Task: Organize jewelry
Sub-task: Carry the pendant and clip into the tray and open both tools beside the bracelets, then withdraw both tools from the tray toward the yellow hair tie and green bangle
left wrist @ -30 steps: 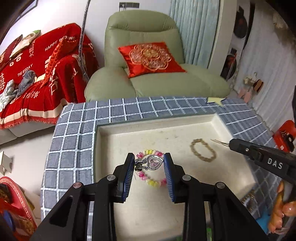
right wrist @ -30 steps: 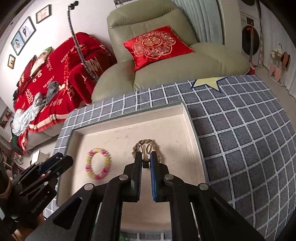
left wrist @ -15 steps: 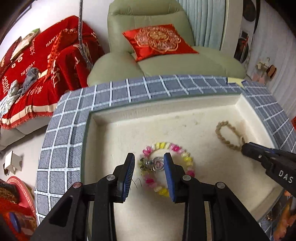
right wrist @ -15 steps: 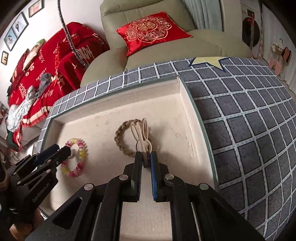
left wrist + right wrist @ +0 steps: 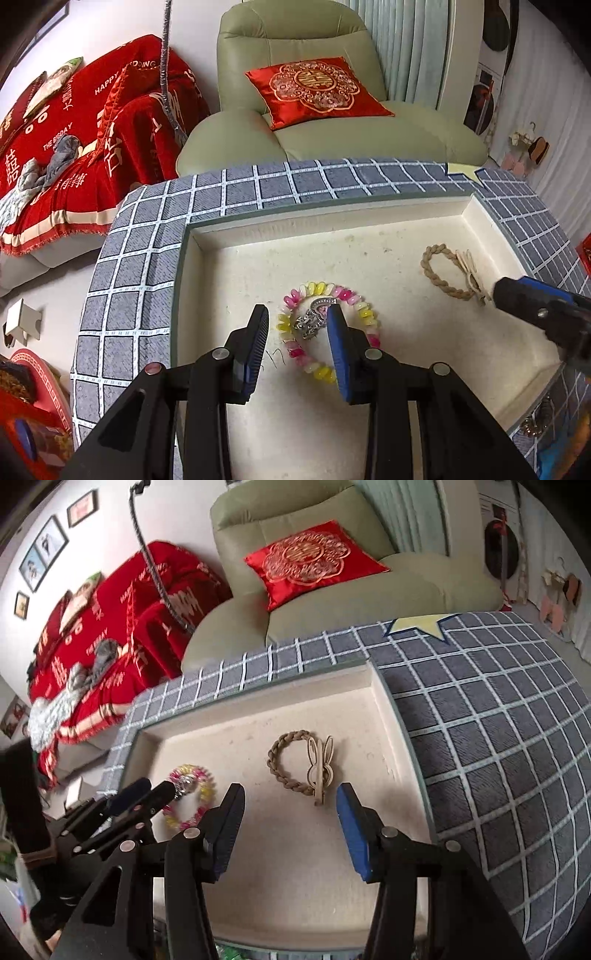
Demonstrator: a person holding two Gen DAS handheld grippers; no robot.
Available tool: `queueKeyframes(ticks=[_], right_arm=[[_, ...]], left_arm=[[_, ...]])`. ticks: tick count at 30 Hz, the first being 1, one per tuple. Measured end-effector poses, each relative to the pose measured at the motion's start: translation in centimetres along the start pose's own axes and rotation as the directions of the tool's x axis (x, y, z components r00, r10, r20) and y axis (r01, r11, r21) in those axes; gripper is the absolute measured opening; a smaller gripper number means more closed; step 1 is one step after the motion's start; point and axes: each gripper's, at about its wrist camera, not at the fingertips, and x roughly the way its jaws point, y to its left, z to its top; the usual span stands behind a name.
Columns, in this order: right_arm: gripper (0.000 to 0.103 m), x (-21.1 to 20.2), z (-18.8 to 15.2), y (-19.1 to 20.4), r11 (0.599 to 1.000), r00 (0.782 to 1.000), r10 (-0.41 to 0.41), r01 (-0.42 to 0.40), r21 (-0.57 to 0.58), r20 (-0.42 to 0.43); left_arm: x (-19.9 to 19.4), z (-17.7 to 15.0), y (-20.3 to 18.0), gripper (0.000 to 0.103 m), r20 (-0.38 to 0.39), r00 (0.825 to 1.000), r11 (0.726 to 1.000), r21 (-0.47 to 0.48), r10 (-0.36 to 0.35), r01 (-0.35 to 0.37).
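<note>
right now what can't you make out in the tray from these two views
- Left wrist view: the beaded bracelet has its right side behind the left gripper finger; the silver charm is too small to read.
- Right wrist view: the left gripper covers part of the bracelet.
- Left wrist view: the right gripper hides the rabbit clip end on the braided bracelet.

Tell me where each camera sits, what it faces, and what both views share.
Left wrist: sits on the left claw, facing the cream tray; its open fingers hang over the beaded bracelet and silver charm; the right claw's tip shows at right.
Right wrist: sits on the right claw, open, facing the braided bracelet and rabbit clip; the left claw shows at lower left.
Shared: tray, both bracelets, green armchair.
</note>
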Motion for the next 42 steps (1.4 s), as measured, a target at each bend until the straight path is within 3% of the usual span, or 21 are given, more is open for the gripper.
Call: queueKeyframes(ticks=[8,9,10,11,13,19,21,26,29,32,33,37,42], right_arm=[[0.056,-3.0,-1.0,-0.8,0.999,1.0,-0.006,0.005,0.035,0.022],[0.057,-3.4,-1.2,-0.8,0.999,1.0,-0.008,0.007,0.036,0.024],[0.057,-3.7,-1.3,-0.8,0.999,1.0,-0.009,0.008,0.037,0.025],[0.058,-4.1,-1.5,-0.8,0.999,1.0,-0.009,0.008,0.039,0.028],[0.059,-4.8,-1.8,-0.7,0.999,0.999,-0.006,0.005,0.039,0.034],[0.066,-7.1,-3.5,-0.1,1.0,0.999,-0.012,0.01,0.026,0.045],[0.078,-7.7,-4.1,0.1,1.0,0.999,-0.006,0.004,0.024,0.046],[0.08,-10.1,-5.8,0.2,1.0,0.997,-0.004,0.003,0.02,0.072],[0.091,-11.5,-6.9,0.3,0.999,0.995,-0.015,0.012,0.036,0.094],[0.093,-12.8,-8.0,0.2,0.999,0.994,-0.019,0.015,0.043,0.111],[0.102,-13.1,-8.5,0.3,0.999,0.994,-0.024,0.02,0.039,0.11],[0.103,-13.9,-10.2,0.3,0.999,0.993,-0.038,0.035,0.03,0.112],[0.103,-13.0,-13.0,0.3,0.999,1.0,-0.019,0.018,0.041,0.023]], left_arm=[[-1.9,0.0,0.6,0.05,0.026,0.999,0.999,-0.031,-0.023,0.023],[-2.1,0.0,0.7,0.056,0.027,0.999,0.999,-0.034,-0.03,0.031],[-2.6,0.0,0.7,0.09,0.031,0.999,0.999,-0.036,-0.036,0.037],[-3.2,-0.1,0.7,0.103,0.046,0.999,0.999,-0.036,-0.029,0.031],[-4.7,-0.4,0.6,0.103,0.095,0.995,1.0,-0.026,-0.012,0.014],[-8.1,-1.3,0.5,0.103,0.119,0.992,0.999,-0.007,-0.035,0.037],[-9.3,-1.9,0.6,0.103,0.123,0.991,0.999,-0.002,-0.047,0.048],[-11.3,-3.6,1.1,0.103,0.118,0.992,0.999,-0.006,-0.052,0.053],[-12.5,-5.0,1.8,0.103,0.107,0.992,0.997,-0.028,-0.073,0.077],[-13.8,-6.7,2.6,0.103,0.106,0.99,0.995,-0.04,-0.091,0.095],[-14.2,-7.5,2.9,0.103,0.104,0.99,0.994,-0.037,-0.094,0.099],[-15.0,-10.4,3.3,0.103,0.074,0.992,0.994,-0.017,-0.103,0.104],[-15.1,-13.9,3.0,0.103,0.045,0.998,0.998,0.03,-0.052,0.051]])
